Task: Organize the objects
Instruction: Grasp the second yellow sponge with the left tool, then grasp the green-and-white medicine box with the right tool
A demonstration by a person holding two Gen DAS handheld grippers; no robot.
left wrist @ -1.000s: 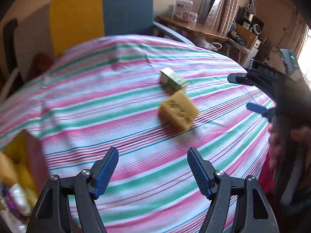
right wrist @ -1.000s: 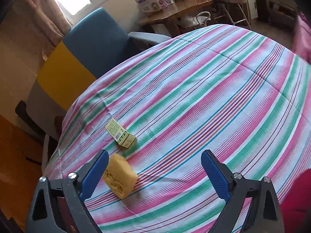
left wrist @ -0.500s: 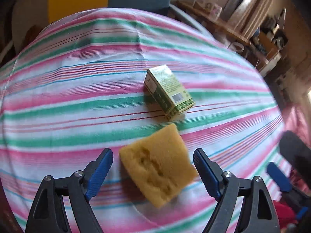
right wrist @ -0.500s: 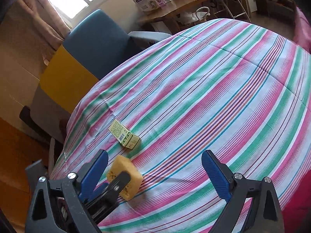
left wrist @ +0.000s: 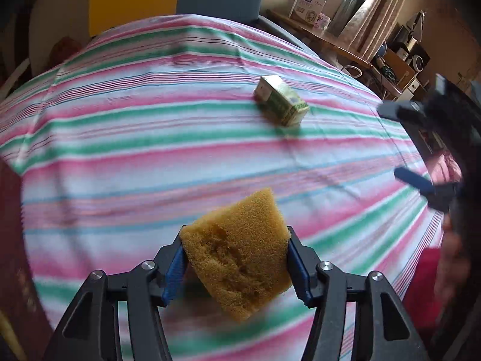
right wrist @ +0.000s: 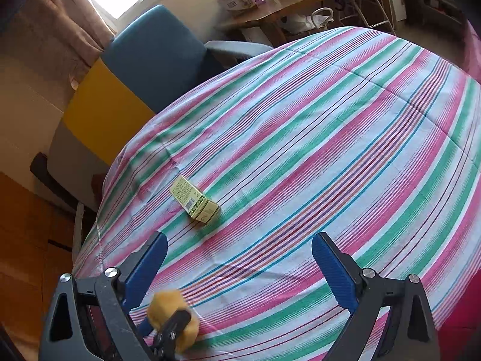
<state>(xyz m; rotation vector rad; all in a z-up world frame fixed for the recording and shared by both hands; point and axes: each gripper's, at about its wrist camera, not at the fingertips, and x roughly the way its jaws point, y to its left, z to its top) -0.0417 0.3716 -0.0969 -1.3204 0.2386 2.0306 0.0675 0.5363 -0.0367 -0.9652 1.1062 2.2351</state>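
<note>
Left wrist | left gripper (left wrist: 236, 260) closing on sponge (left wrist: 237, 252), long axis tilted | right gripper (right wrist: 237, 267) apart

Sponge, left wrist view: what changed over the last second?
The left gripper came down over the yellow sponge with jaws wide; they are now closing, blue pads against both sides of it. The green carton stayed where it lay on the striped cloth, and the right gripper stayed open and empty.
</note>
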